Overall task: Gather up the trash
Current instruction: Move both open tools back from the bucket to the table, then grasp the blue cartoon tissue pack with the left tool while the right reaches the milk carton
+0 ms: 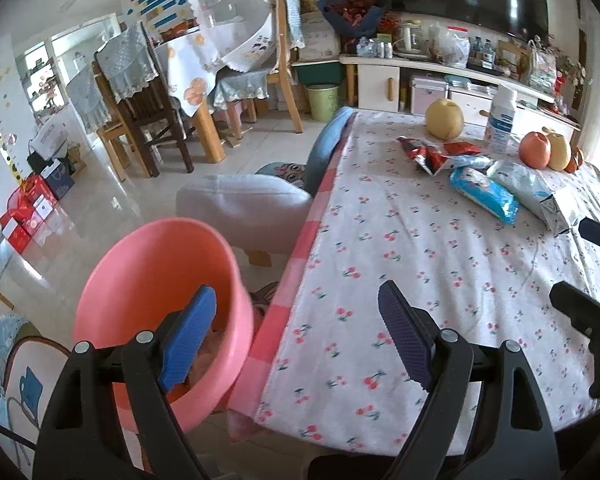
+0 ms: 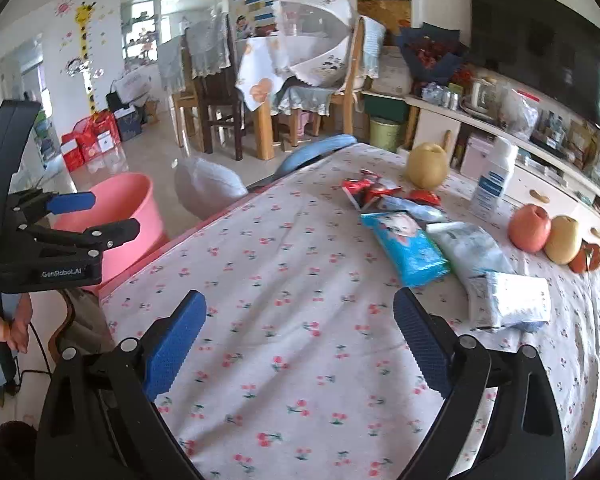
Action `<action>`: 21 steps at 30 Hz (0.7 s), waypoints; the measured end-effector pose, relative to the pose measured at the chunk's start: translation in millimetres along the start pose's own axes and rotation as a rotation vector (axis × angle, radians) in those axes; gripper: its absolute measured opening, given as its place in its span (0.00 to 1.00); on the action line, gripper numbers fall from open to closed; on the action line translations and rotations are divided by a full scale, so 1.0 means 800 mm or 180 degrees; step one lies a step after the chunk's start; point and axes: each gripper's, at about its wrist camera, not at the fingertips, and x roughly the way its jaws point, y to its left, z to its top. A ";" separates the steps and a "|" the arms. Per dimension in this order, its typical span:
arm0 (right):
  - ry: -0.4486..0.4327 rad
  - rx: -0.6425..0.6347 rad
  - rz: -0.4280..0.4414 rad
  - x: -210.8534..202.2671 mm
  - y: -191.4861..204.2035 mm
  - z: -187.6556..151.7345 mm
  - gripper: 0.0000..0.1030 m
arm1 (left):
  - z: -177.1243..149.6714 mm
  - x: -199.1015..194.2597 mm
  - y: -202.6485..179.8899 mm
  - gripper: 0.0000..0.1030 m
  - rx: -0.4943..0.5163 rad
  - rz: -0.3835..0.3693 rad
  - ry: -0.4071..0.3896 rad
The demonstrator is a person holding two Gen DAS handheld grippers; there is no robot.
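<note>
Both my grippers are wide open and empty. Left gripper point(image 1: 300, 332) hangs at the table's near edge, one finger over the pink bucket point(image 1: 140, 272) that stands on the floor just beside the table point(image 1: 380, 280). Right gripper point(image 2: 300, 344) sits over bare cloth, aimed at the trash. Trash lies toward the far right of the table: white wrapper point(image 2: 512, 300) nearest, blue packet point(image 2: 404, 248) beside it, red wrapper point(image 2: 368, 192) further back. Fruit and a white bottle point(image 2: 496, 180) stand behind the trash; I judge they are not trash, so skip them. Best next move, I think: right gripper goes for the white wrapper first, comes in low with fingers either side of its crumpled end, pinches firmly since it's thin and slippery, then carries it left to the bucket without sweeping the blue packet.
</note>
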 end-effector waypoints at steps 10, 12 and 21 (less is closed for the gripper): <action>-0.0071 0.0522 -0.0258 -0.025 -0.118 -0.009 0.91 | 0.036 0.009 -0.072 0.82 0.0139 -0.0325 -0.0046; -0.0101 0.0679 -0.0322 -0.031 -0.151 -0.009 0.91 | 0.047 0.014 -0.092 0.82 0.0179 -0.0445 -0.0069; 0.0081 0.1201 -0.0709 -0.021 -0.268 -0.032 0.91 | 0.083 0.070 -0.186 0.82 0.0149 -0.0971 0.0111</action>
